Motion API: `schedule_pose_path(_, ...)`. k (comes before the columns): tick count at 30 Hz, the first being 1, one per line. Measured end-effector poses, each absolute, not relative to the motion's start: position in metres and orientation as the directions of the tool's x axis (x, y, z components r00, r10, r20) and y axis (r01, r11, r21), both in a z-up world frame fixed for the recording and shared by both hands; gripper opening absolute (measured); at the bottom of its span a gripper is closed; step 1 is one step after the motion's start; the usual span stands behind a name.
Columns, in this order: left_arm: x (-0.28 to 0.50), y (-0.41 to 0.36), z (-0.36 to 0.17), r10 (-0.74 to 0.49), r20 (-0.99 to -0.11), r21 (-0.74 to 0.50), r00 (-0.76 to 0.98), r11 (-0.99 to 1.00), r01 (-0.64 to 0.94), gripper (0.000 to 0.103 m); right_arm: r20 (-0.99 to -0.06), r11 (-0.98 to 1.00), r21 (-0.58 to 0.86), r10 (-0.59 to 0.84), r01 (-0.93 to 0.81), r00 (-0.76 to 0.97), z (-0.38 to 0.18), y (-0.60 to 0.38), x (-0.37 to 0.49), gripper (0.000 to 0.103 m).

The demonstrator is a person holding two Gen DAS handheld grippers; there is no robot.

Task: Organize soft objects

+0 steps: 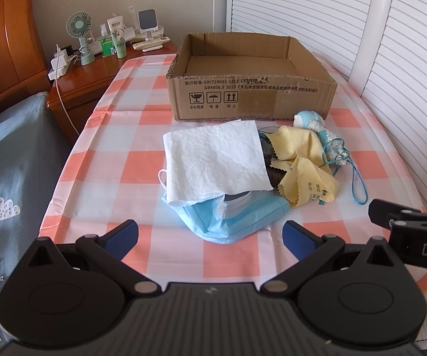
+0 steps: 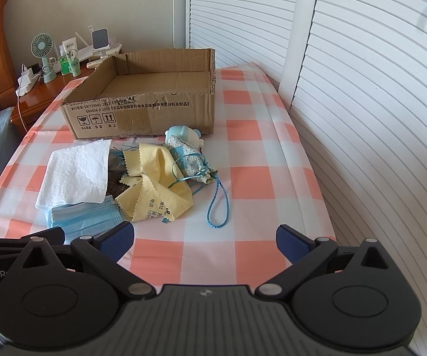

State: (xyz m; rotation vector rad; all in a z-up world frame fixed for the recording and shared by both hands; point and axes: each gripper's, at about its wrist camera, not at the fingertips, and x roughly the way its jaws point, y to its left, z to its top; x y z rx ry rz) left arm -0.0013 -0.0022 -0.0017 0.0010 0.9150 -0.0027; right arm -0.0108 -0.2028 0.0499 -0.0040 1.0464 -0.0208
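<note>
A heap of soft things lies on the counter, which is covered with a smooth cloth checked in salmon pink, white and pale blue. Uppermost on the left is a white paper towel, roughly square, with a crinkled, embossed surface. It overlaps a pleated blue face mask whose white ear loop shows at the towel's left edge. To the right lies a pale yellow cleaning cloth, thin and rumpled, with pinked zigzag edges and dark printed characters near one corner; it touches the towel's side, and something dark shows between the two. Beyond it is a small light blue doll in a flowered dress, and a braided blue cord loops from it onto the bare cloth. Just behind the heap stands an open, shallow cardboard box, its brown corrugated wall printed with black text and handling symbols.

The left gripper hovers near the mask, its jaws spread wide and holding nothing. The right gripper is likewise wide apart and unladen, near the cord's loop.
</note>
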Motion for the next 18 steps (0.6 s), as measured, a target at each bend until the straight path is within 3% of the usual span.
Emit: schedule_pose_path(18,-0.0001,-0.0010,-0.0039,0.003,-0.797,0.000,0.604,1.000,-0.004,0.102,-0.865,1.000,-0.013,-0.020,0.016,0.502,0.0499,-0.2032,-0.0095,0.103)
